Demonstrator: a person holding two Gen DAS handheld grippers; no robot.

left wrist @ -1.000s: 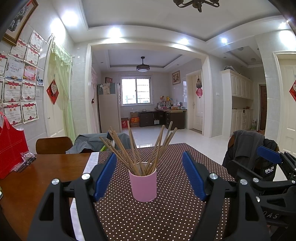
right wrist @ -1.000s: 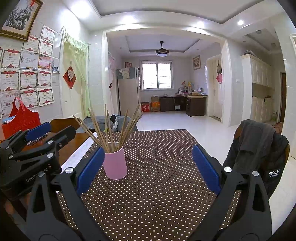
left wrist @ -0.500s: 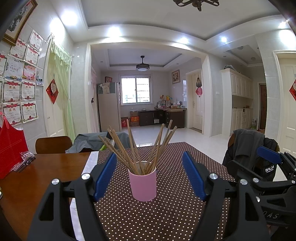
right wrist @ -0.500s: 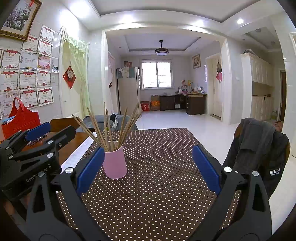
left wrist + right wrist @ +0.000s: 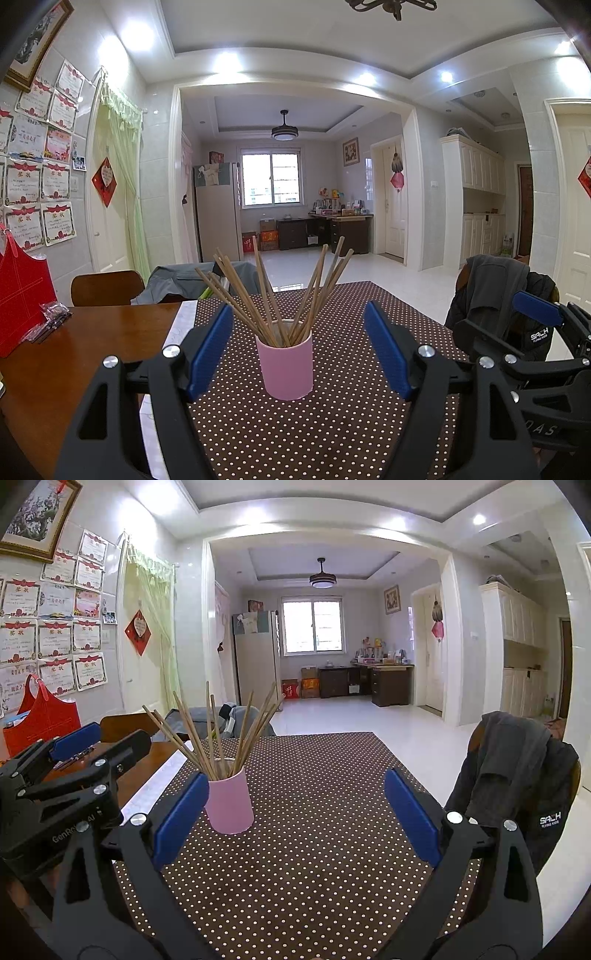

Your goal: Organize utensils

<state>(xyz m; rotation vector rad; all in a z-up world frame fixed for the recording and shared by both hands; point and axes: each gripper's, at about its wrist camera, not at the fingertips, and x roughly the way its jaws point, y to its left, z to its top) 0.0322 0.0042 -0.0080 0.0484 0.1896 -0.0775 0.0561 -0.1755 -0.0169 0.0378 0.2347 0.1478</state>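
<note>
Your work surface is a wooden table (image 5: 74, 354) with a brown polka-dot cloth (image 5: 332, 424) laid over its right part. Far left on the bare wood, a red bag (image 5: 22, 291) leans by the wall, with a small clear packet (image 5: 53, 317) at its foot. Moving right, your left gripper (image 5: 297, 347) hangs above the cloth with its blue pads spread wide and nothing between them. Straight ahead of it a pink cup (image 5: 284, 365) stands upright on the cloth, holding a fanned bundle of wooden chopsticks (image 5: 273, 291). Your right gripper (image 5: 295, 814) is also spread wide and empty; in its view the cup sits just beyond the left pad. Furthest right, a dark jacket (image 5: 517, 771) drapes a chair beside the table.
</note>
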